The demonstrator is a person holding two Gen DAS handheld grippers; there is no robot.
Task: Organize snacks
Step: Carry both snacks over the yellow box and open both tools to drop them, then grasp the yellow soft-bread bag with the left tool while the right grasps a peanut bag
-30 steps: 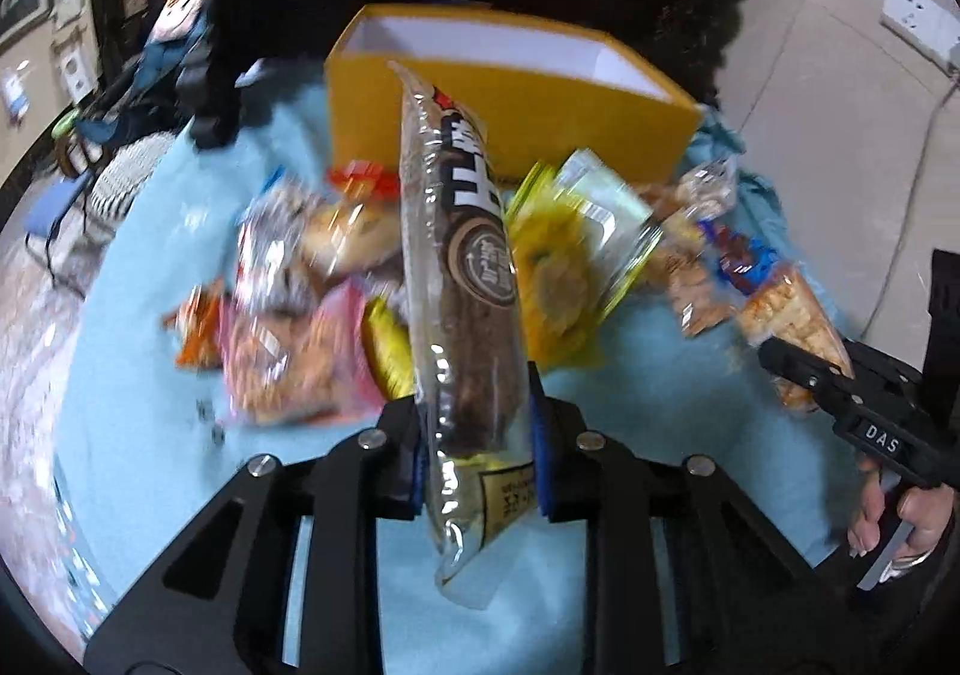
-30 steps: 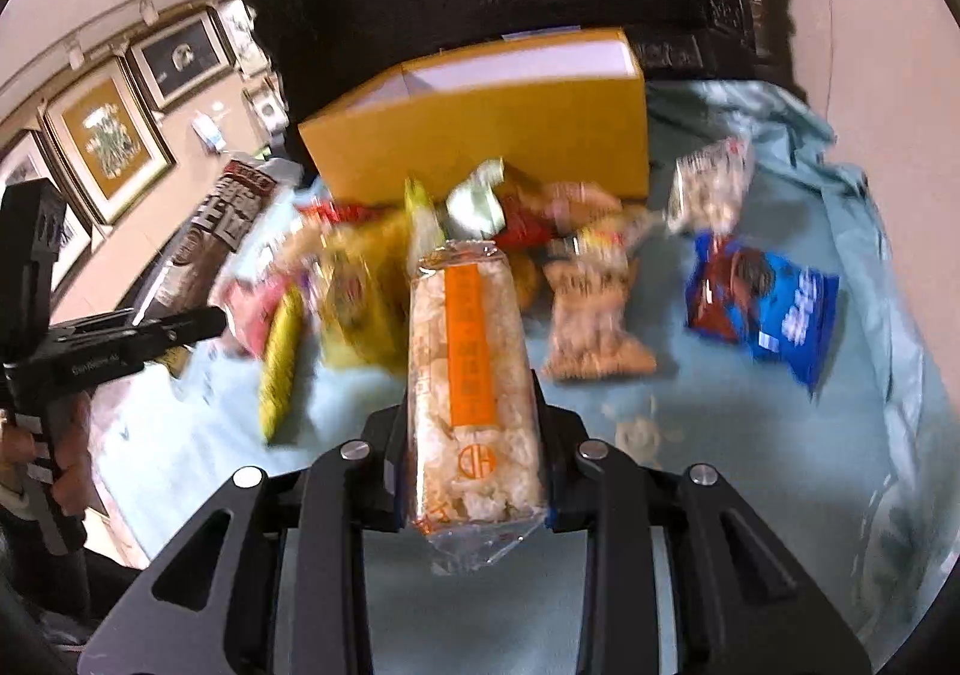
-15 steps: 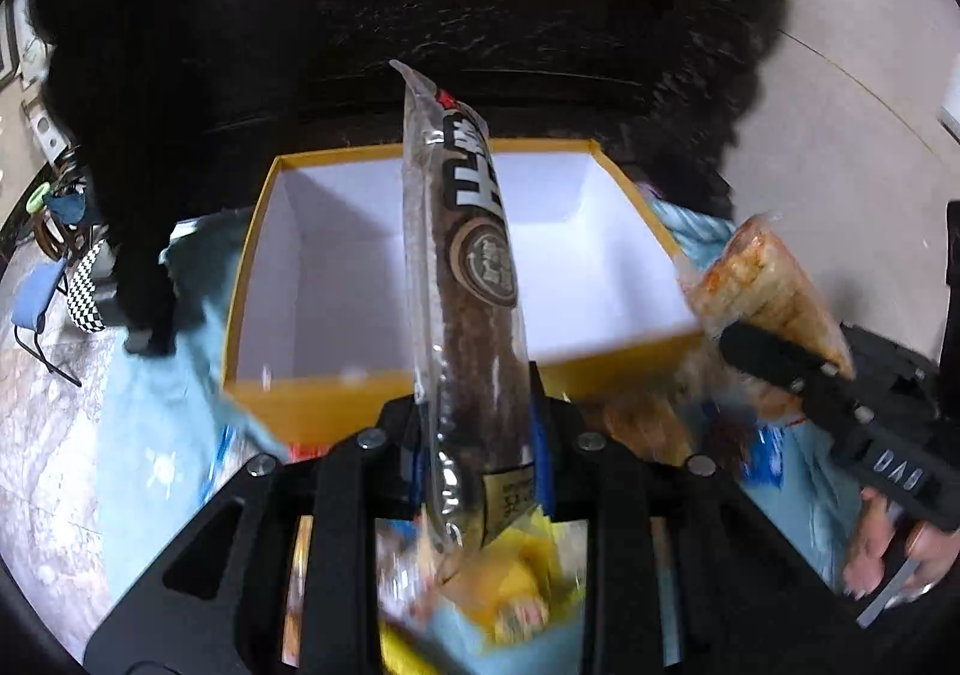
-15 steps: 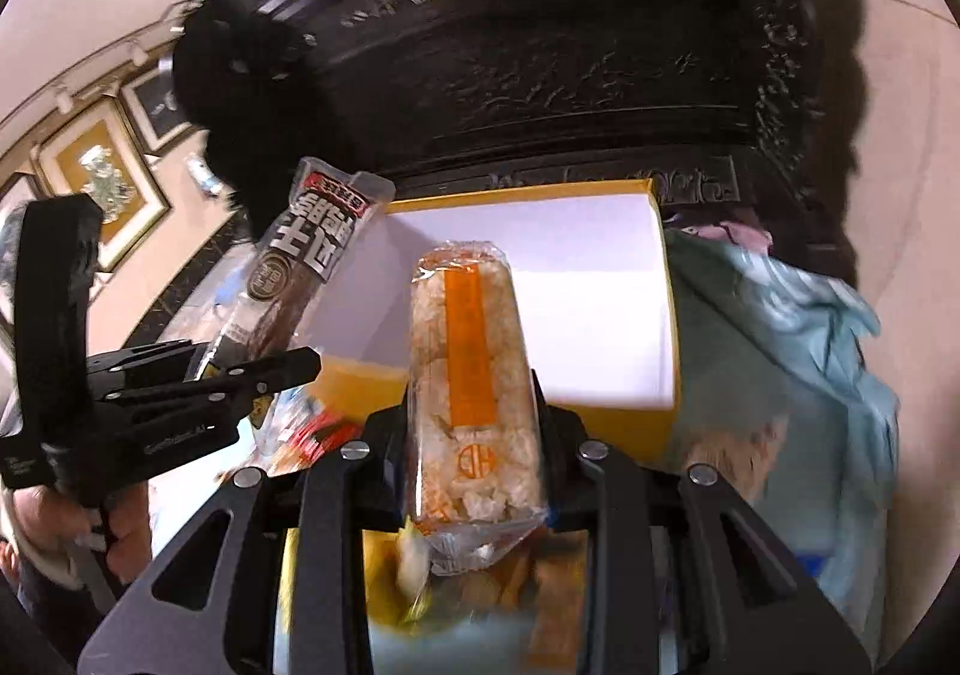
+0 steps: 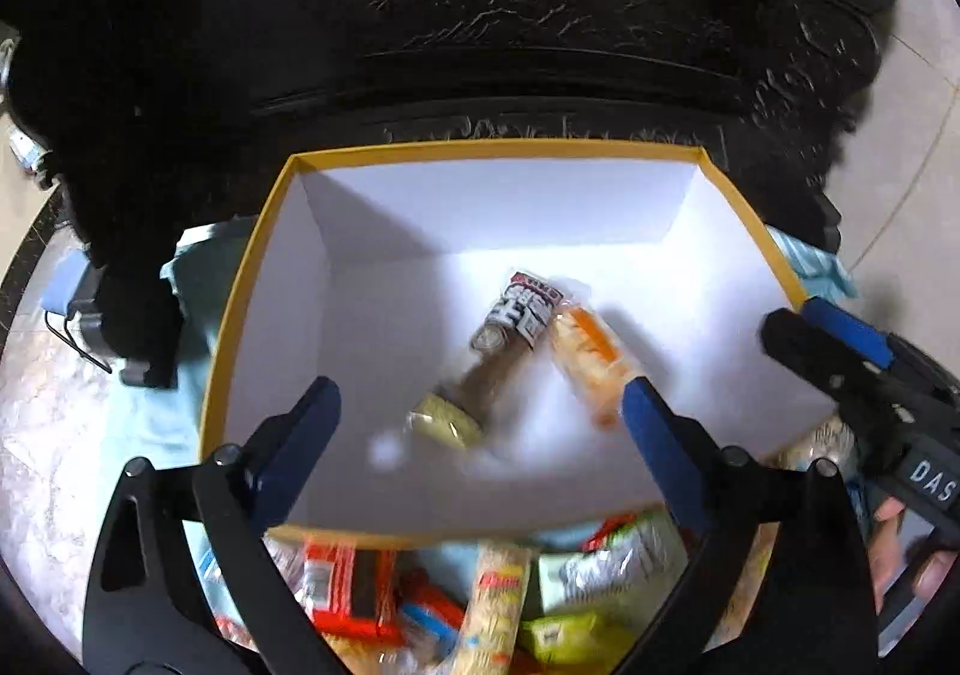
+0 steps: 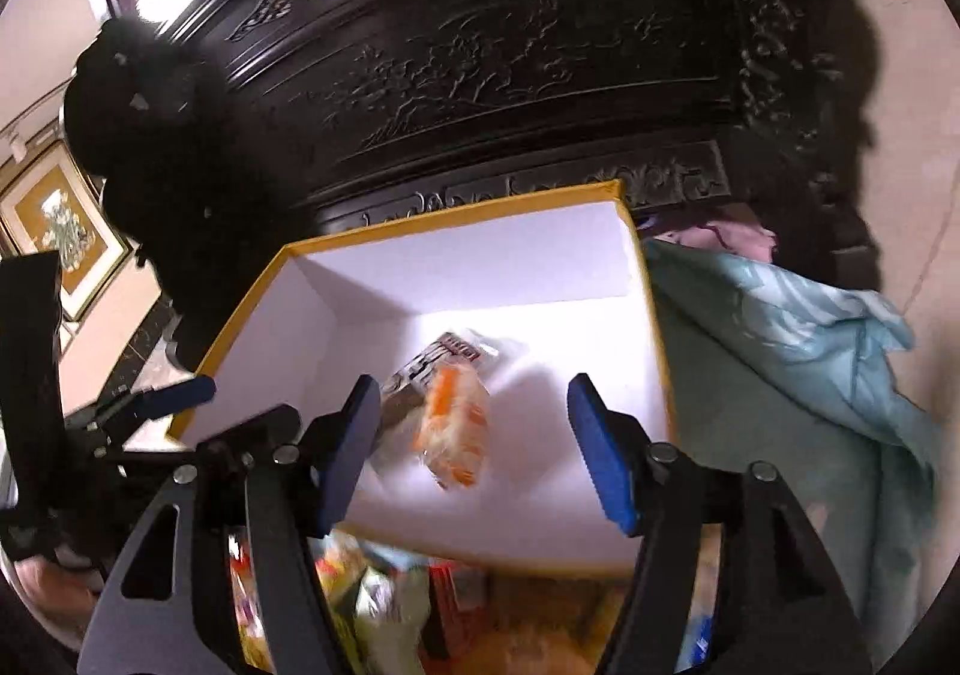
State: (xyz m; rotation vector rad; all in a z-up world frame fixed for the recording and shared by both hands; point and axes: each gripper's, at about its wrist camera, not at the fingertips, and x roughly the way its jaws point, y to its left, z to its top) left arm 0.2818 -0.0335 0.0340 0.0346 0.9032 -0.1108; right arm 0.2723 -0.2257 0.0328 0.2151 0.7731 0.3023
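Note:
A yellow box [image 5: 240, 291] [image 6: 654, 327] with a white inside sits below both grippers. In it lie a long brown snack packet [image 5: 492, 357] [image 6: 414, 375] and an orange rice-cracker packet [image 5: 591, 357] [image 6: 453, 423], both blurred, free of any grip. My left gripper [image 5: 480, 411] hangs over the box with its jaws opening wide and nothing between the pads. My right gripper [image 6: 474, 429] is also over the box, its jaws opening, the pads clear of the orange packet. The right gripper [image 5: 840, 369] shows at the right edge of the left wrist view, the left gripper [image 6: 150, 405] at the left of the right wrist view.
Several loose snack packets [image 5: 498, 603] [image 6: 384, 603] lie on the light blue cloth [image 6: 798, 375] in front of the box. A dark carved wooden cabinet [image 5: 510, 15] [image 6: 510, 63] stands right behind the box. A hand [image 5: 894, 549] holds the right gripper's handle.
Both grippers moved forward from the snack pile to above the box, then opened. The brown packet and the orange packet left the jaws and dropped into the box.

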